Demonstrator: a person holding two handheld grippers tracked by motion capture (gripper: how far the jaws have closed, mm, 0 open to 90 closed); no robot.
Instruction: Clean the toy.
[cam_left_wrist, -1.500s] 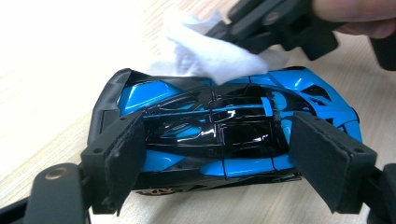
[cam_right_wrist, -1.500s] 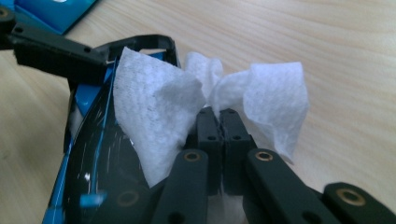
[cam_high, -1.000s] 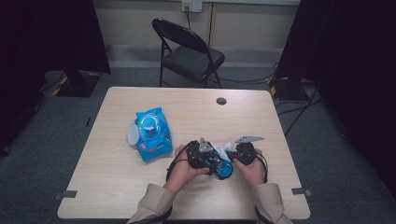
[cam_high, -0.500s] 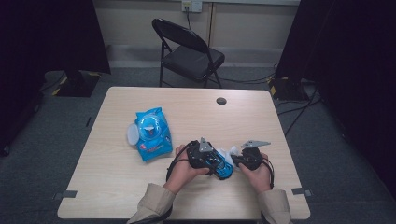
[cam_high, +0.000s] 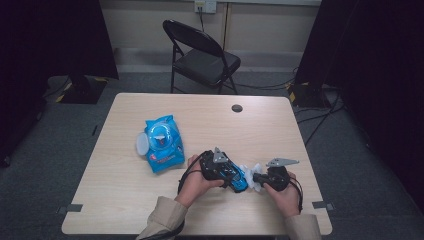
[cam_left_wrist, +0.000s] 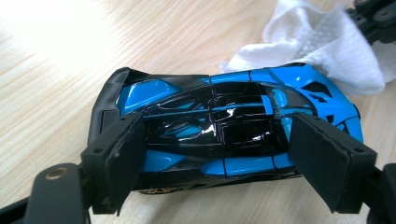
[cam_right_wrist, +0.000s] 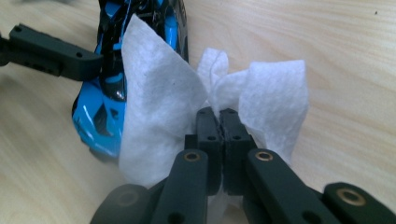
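A blue and black toy car (cam_left_wrist: 224, 126) lies on the table between the pads of my left gripper (cam_left_wrist: 219, 144), which is shut on its sides. From above, the car (cam_high: 240, 182) sits near the table's front edge, with my left gripper (cam_high: 231, 176) coming at it from the left. My right gripper (cam_right_wrist: 219, 116) is shut on a crumpled white wipe (cam_right_wrist: 159, 107). The wipe rests against one end of the car (cam_right_wrist: 107, 93). In the high view the right gripper (cam_high: 257, 177) and wipe (cam_high: 251, 170) are just right of the car.
A blue pack of wipes (cam_high: 161, 142) with its white lid flipped open lies left of centre on the wooden table (cam_high: 280, 130). A dark cable hole (cam_high: 237, 108) sits near the far edge. A black folding chair (cam_high: 205, 55) stands behind the table.
My right gripper has moved a little to the right and toward the person, with the wipe still in it. The left gripper and the car have stayed put.
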